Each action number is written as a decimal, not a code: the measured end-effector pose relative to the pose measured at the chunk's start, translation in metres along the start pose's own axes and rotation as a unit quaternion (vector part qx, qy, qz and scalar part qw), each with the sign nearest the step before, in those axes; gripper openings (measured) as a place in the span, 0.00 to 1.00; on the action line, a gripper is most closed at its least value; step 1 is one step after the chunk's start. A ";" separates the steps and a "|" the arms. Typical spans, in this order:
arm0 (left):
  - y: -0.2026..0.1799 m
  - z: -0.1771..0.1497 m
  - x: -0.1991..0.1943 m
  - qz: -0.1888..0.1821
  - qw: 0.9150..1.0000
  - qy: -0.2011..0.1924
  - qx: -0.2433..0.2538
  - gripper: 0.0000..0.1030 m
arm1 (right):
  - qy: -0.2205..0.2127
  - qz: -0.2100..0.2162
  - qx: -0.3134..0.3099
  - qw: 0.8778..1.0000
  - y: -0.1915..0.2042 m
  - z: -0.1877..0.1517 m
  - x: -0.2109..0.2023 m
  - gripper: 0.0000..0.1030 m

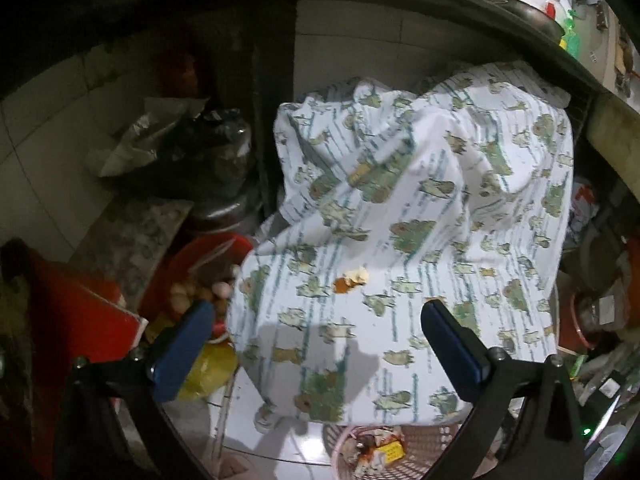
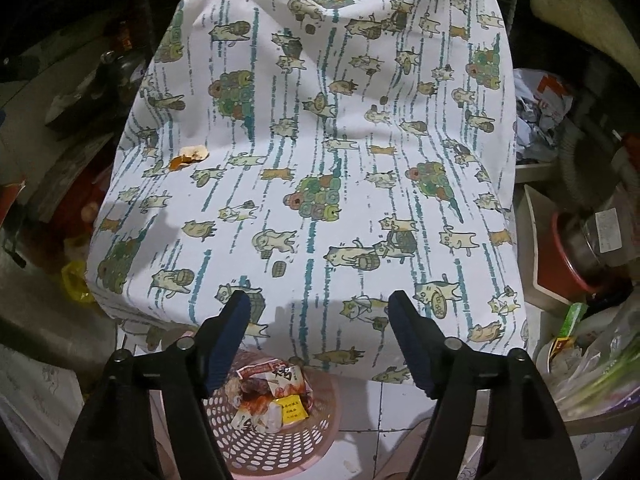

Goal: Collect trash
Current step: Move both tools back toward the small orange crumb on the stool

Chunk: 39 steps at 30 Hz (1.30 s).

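A: Fingers?
B: Left gripper (image 1: pixel 320 320) spread wide, holding nothing; right gripper (image 2: pixel 318 312) likewise gaping, empty. Blue pads (image 2: pixel 230 340), black frames.
A: Trash?
B: Crumpled orange-and-cream scrap (image 1: pixel 352 279) lying on the wrinkled, cat-printed cloth (image 2: pixel 320 140), between the left fingertips. Wrappers (image 2: pixel 276 400) heaped in the perforated pink plastic basket (image 2: pixel 288 444) below the cloth's edge.

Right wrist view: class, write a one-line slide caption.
Open right hand-held gripper above cat-print cloth bearing an orange scrap; pink basket of wrappers below.
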<state>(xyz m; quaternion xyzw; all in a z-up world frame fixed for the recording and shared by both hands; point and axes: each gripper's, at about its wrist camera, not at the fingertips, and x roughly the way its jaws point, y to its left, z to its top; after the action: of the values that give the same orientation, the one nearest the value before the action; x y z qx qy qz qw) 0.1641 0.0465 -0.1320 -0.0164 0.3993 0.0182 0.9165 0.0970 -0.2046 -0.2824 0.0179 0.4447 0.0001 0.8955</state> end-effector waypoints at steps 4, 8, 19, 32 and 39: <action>0.010 0.006 0.009 0.005 1.000 0.002 0.001 1.00 | -0.002 -0.006 0.024 1.000 -0.008 0.010 0.006 0.77; 0.018 0.013 0.028 0.002 1.000 0.013 -0.011 1.00 | -0.004 -0.011 0.041 0.999 -0.015 0.020 0.010 0.77; 0.054 0.028 0.084 -0.003 0.998 0.048 -0.051 1.00 | 0.011 0.022 0.028 0.999 0.012 0.090 0.020 0.77; 0.076 0.019 0.144 -0.023 0.984 0.143 -0.098 1.00 | 0.124 0.134 0.088 0.979 0.098 0.172 0.115 0.72; 0.076 0.021 0.151 -0.025 0.983 0.155 -0.098 1.00 | 0.152 0.172 0.116 0.966 0.129 0.180 0.178 0.62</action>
<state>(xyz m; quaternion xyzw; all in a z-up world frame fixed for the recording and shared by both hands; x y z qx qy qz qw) 0.2790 0.1260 -0.2293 -0.1186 0.5319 0.0317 0.8378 0.3502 -0.0785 -0.3108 0.1974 0.5626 0.1049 0.7959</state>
